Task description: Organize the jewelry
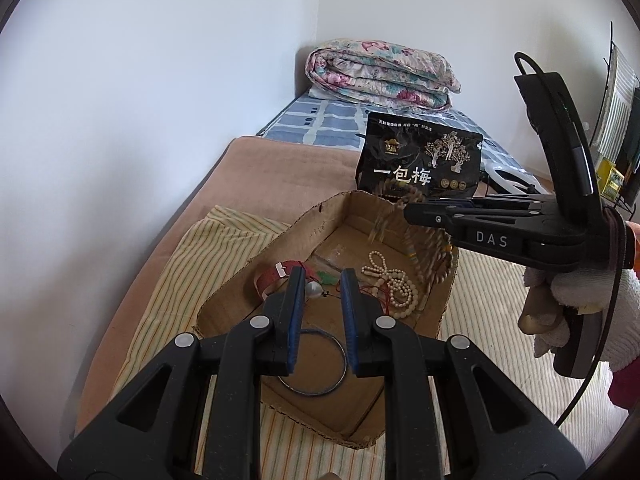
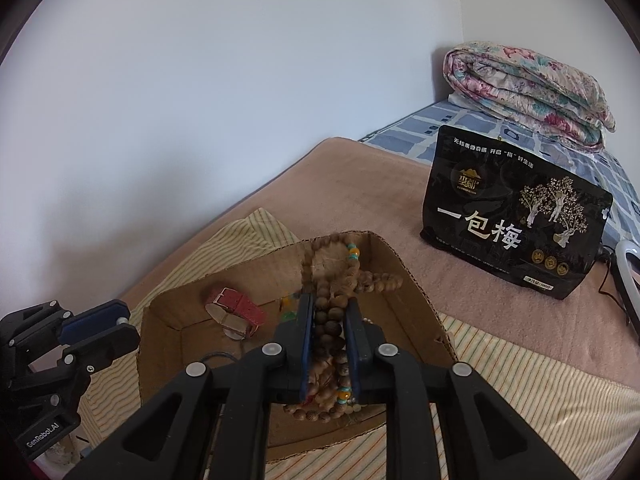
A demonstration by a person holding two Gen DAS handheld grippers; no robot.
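Risk: wooden bead strand (image 2: 330, 320) snagging cardboard box (image 2: 404, 276) rim when lowered | right gripper (image 2: 329, 312) clamped on strand | left gripper (image 1: 322, 292) fingers apart, empty, above box

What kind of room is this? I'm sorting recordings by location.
Most likely a bedroom: a folded floral quilt lies on a blue checked mattress in a wall corner, and the cardboard box of jewelry sits on the bed.

Plain white wall (image 2: 240, 100) behind a blanket-covered bed (image 2: 380, 184)
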